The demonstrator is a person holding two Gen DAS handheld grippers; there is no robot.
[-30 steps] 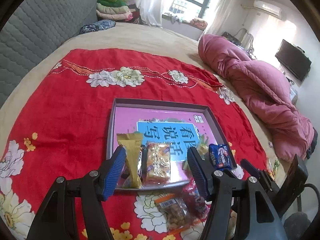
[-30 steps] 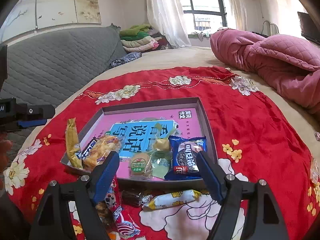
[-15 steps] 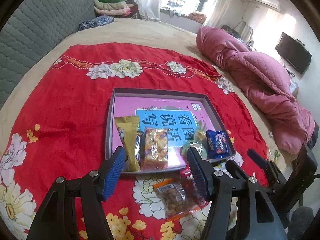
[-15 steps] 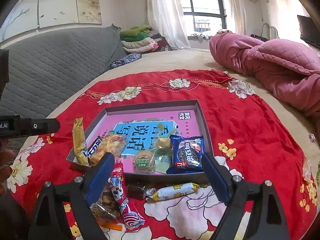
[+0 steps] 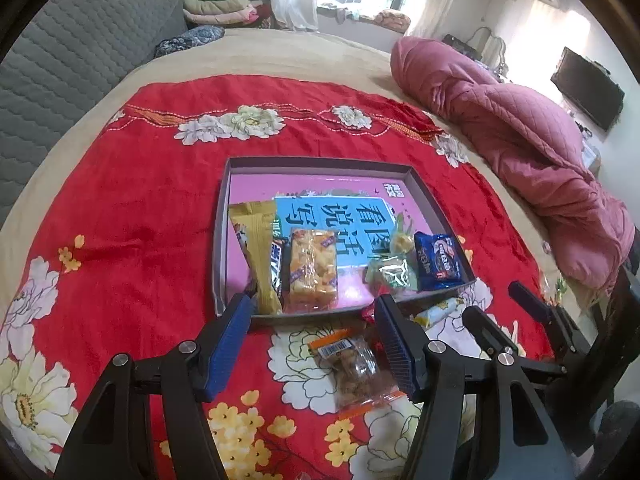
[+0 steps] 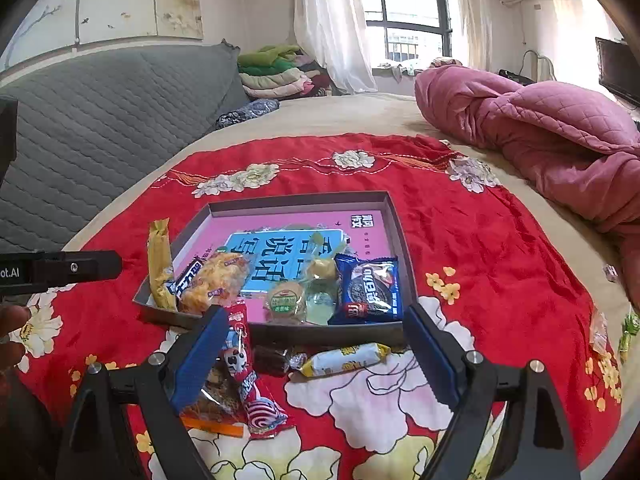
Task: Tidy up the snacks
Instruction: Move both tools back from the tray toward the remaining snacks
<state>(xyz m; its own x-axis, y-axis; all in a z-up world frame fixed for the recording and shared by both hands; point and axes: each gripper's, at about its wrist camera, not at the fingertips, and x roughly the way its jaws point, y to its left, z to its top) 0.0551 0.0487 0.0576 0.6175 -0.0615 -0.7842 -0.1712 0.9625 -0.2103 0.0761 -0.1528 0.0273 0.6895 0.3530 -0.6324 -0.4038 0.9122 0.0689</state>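
— Both tools sit farther from the tray than a second ago, and the right tool point(image 6: 316, 354) spreads wider than it did. Where does that leave the job?

— Between picks, by the look of it. The left tool point(image 5: 314, 334) hangs released over the nut packet point(image 5: 356, 368), which lies on the red cloth point(image 5: 132, 216) at 6 o'clock of the tray point(image 5: 219, 240). The right tool is released too, gripping nothing, with the yellow-white bar point(image 6: 344, 358) and dark candy point(image 6: 276, 358) between its fingers' lines.

— And the next move?

— Probably dropping onto one loose snack, clenching across its short side, then lifting it over the near rim into the bare pink floor toward 12 o'clock.

— What is the count?

— Inside the tray, seven: gold stick point(image 5: 258, 252), dark bar point(image 5: 276, 264), orange crisp pack point(image 5: 313, 266), round green cake point(image 6: 286, 300), pale green pack point(image 6: 322, 300), yellow sweet point(image 6: 320, 268), blue cookie pack point(image 6: 370, 286). Loose at 6 o'clock, four: nuts, red packet point(image 6: 244, 364), dark candy, yellow-white bar. A few more wrappers lie far off at 3 o'clock, too small to count.
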